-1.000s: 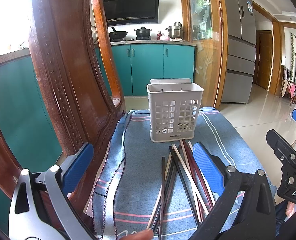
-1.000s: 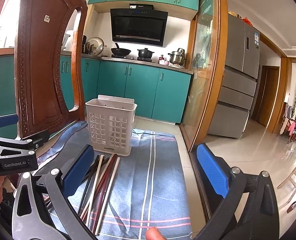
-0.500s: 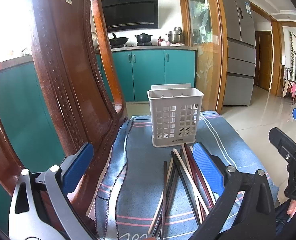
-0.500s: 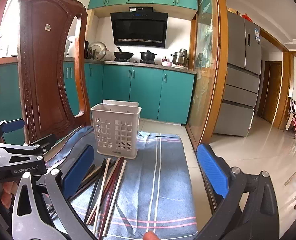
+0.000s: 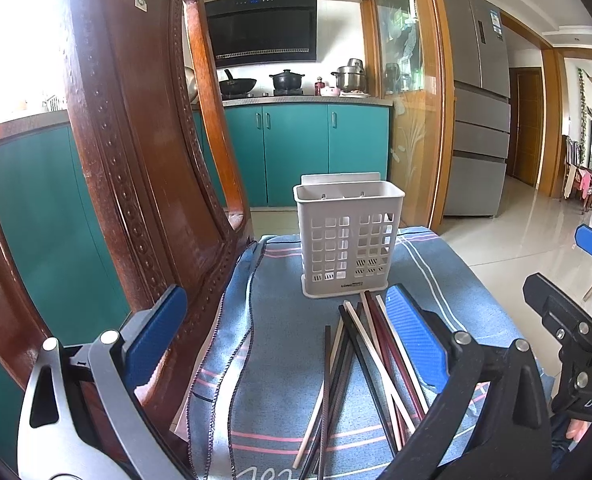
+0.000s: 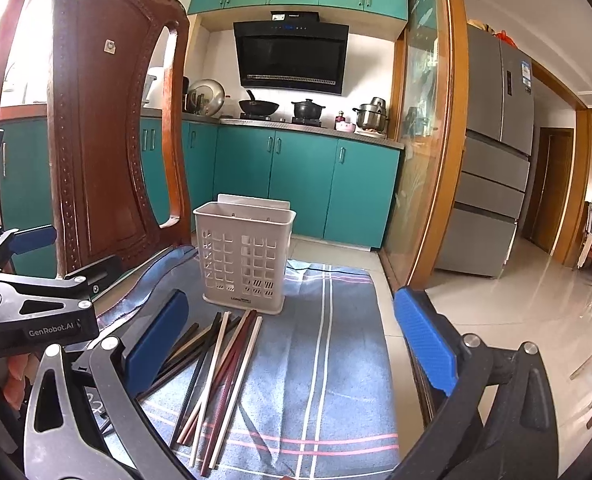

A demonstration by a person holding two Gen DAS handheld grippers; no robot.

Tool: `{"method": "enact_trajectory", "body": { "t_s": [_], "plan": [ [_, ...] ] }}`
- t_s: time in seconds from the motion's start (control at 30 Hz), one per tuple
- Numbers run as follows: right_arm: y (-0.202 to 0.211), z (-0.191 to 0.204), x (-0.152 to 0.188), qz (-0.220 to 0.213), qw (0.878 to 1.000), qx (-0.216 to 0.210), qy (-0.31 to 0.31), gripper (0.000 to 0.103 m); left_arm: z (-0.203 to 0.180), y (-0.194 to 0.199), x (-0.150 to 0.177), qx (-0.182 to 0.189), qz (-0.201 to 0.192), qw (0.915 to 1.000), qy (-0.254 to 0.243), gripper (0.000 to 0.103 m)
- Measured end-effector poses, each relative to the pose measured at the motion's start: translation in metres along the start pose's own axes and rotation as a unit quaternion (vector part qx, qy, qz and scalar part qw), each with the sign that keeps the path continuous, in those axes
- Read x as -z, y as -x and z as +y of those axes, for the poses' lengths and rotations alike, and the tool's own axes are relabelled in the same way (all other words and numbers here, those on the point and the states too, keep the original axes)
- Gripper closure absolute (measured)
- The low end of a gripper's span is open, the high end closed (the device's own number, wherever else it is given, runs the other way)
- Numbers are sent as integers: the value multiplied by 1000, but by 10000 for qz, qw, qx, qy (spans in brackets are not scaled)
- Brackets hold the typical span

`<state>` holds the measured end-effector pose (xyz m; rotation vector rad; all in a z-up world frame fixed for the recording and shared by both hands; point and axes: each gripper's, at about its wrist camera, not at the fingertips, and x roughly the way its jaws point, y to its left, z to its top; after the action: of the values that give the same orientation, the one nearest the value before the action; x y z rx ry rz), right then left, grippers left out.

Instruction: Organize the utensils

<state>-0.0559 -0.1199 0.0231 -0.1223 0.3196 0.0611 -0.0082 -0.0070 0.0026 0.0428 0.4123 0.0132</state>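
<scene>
A white slotted utensil holder point(image 5: 349, 240) stands upright at the far end of a blue striped cloth point(image 5: 280, 360); it also shows in the right wrist view point(image 6: 244, 254). Several chopsticks point(image 5: 359, 364), dark, maroon and cream, lie loose on the cloth just in front of it, also seen from the right point(image 6: 220, 376). My left gripper point(image 5: 284, 344) is open and empty above the cloth, left of the chopsticks. My right gripper point(image 6: 292, 344) is open and empty, with the chopsticks near its left finger.
A carved wooden chair back point(image 5: 136, 168) rises on the left of the cloth. The cloth point(image 6: 335, 360) ends at the right over a tiled floor point(image 6: 515, 312). Teal kitchen cabinets point(image 5: 307, 148) stand behind.
Both grippers have tilted up and drawn back slightly, so the holder and chopsticks sit lower in view. Both stay open. Nothing on the cloth has moved.
</scene>
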Motion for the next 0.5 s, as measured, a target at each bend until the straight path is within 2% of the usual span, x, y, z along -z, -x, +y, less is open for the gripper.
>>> {"method": "enact_trajectory", "body": {
  "t_s": [0.23, 0.37, 0.5],
  "plan": [
    [-4, -4, 0, 112, 9998, -74, -135, 3, 1, 0, 0, -3, 21, 10000, 52, 5],
    [-11, -7, 3, 310, 9992, -62, -241, 17, 3, -7, 2, -121, 182, 9997, 79, 8],
    [-23, -12, 8, 625, 9973, -122, -376, 22, 6, -14, 4, -80, 413, 9989, 188, 12]
  ]
}}
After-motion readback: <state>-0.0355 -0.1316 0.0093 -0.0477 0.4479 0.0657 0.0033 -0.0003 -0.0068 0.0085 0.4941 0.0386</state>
